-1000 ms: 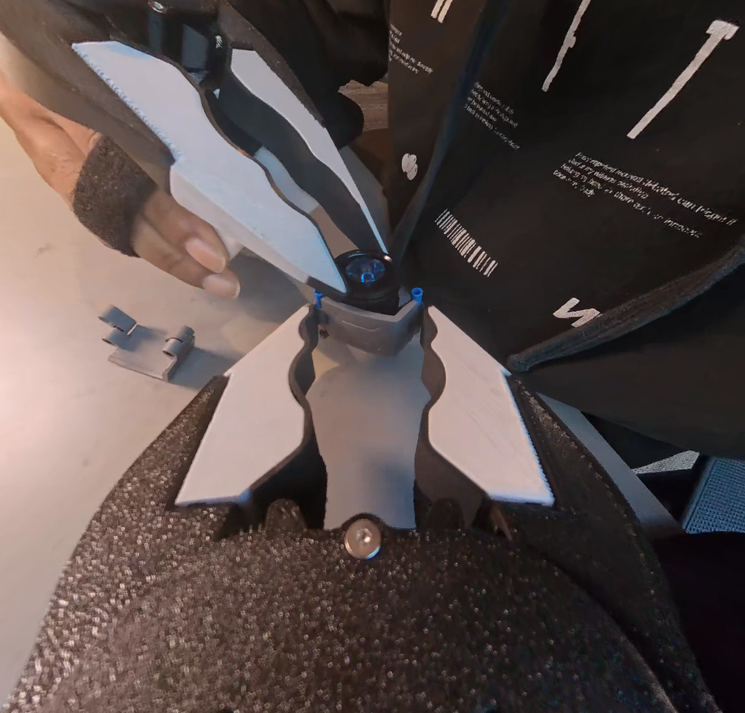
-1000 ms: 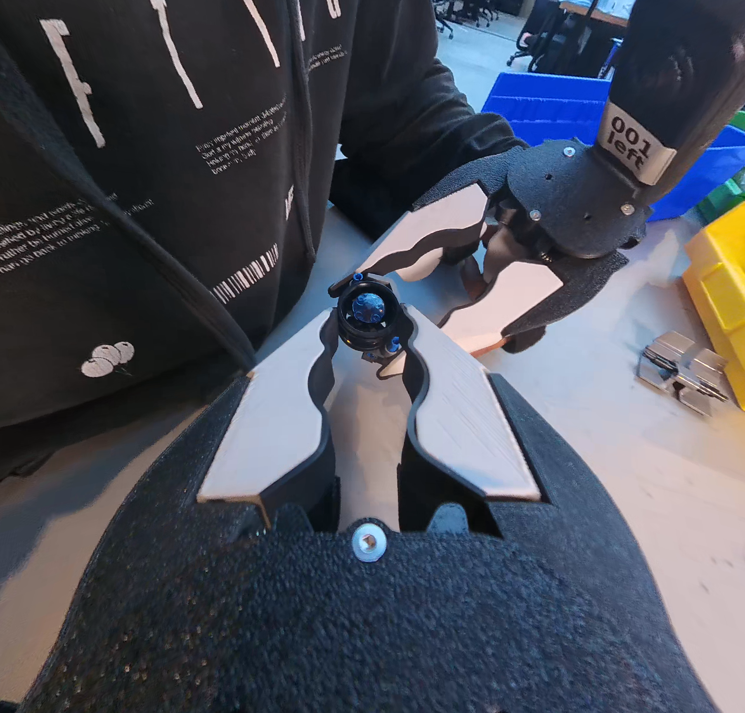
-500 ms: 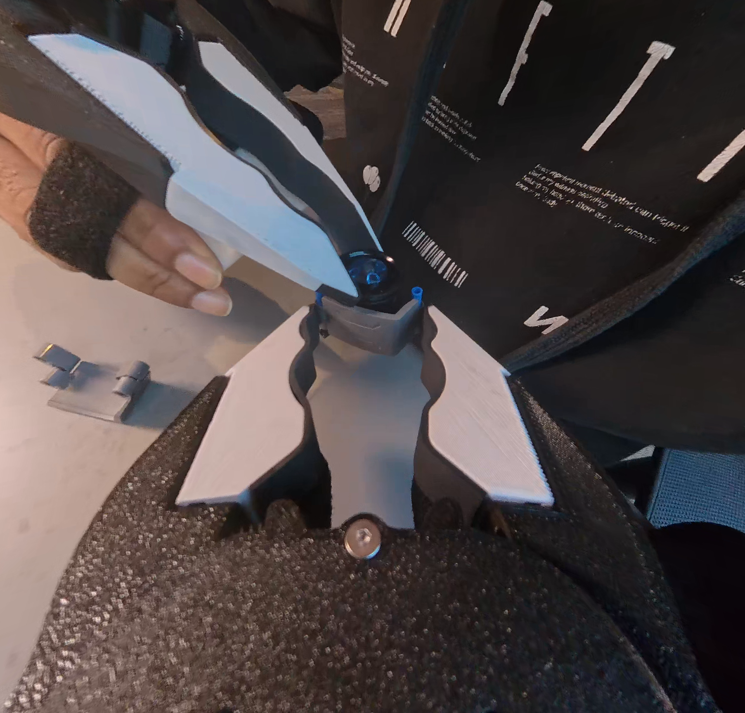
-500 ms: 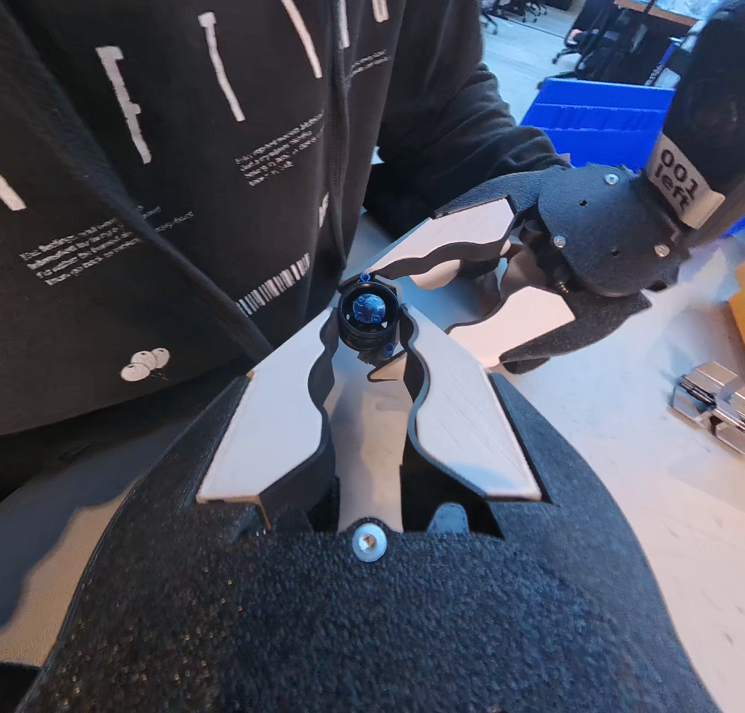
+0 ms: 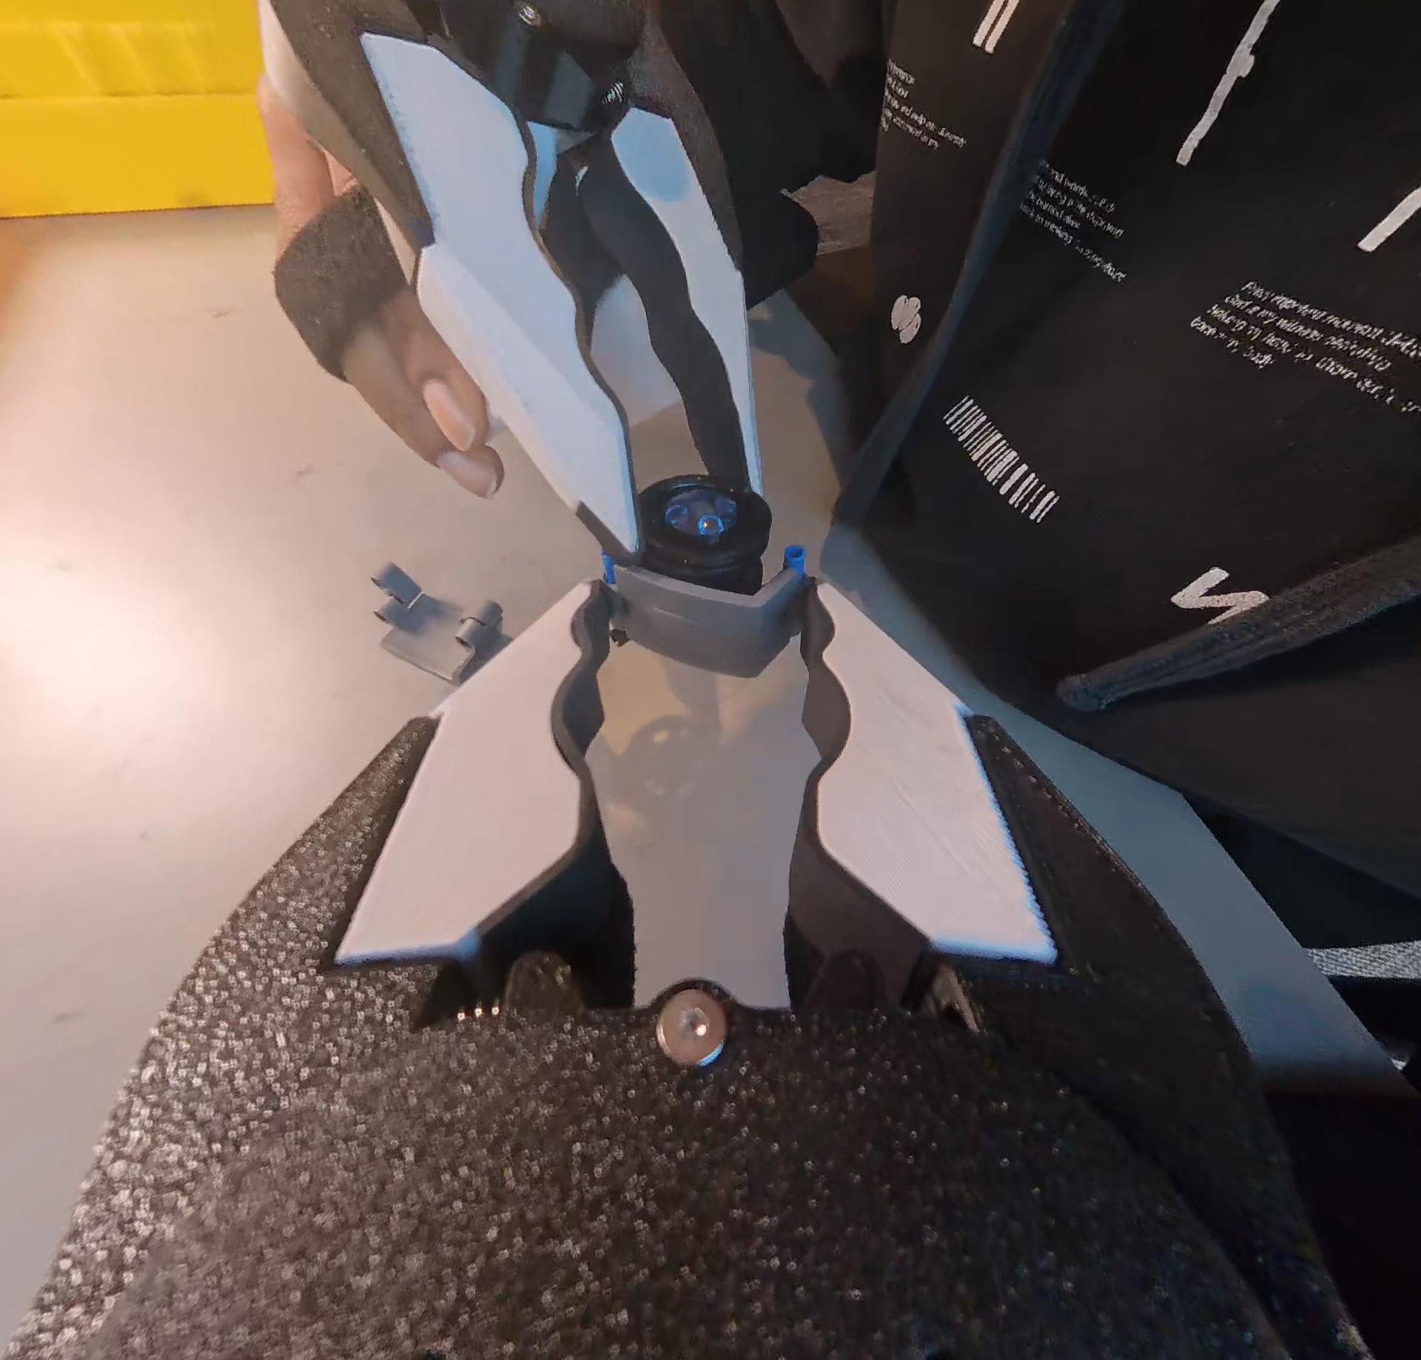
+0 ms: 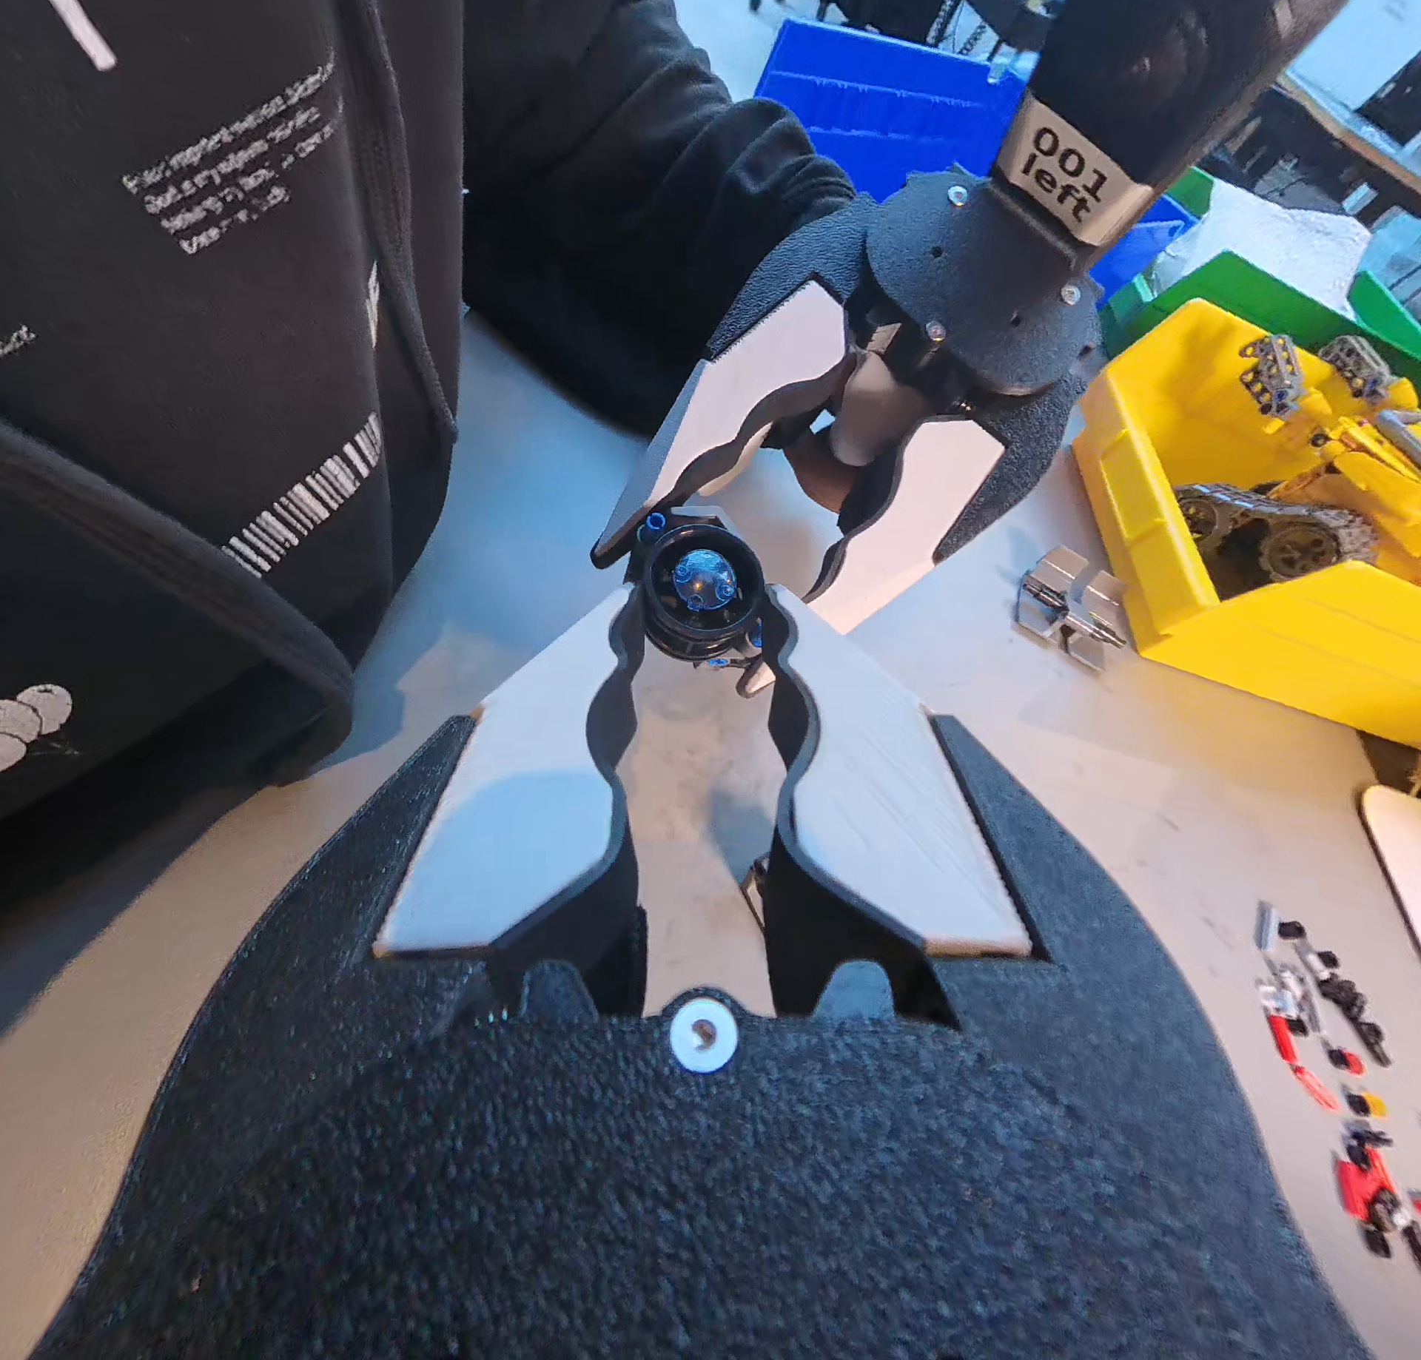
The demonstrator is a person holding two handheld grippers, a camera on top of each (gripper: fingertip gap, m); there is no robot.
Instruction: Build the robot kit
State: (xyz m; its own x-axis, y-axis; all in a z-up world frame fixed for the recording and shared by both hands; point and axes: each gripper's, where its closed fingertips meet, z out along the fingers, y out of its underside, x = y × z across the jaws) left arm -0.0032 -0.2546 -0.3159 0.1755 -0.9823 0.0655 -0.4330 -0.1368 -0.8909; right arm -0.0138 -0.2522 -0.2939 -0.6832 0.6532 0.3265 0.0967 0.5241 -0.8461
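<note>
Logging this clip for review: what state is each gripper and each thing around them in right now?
Left gripper: shut on the grey bracket.
Right gripper: shut on the black wheel, seated on the bracket.
Metal clip: lying loose on the table.
Yellow bin: open, holding a tracked toy vehicle.
Small loose parts: scattered on the table.

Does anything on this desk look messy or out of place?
Mostly tidy. Small red and black toy pieces lie scattered loose on the table, outside the yellow bin. A metal clip also lies beside that bin.
</note>
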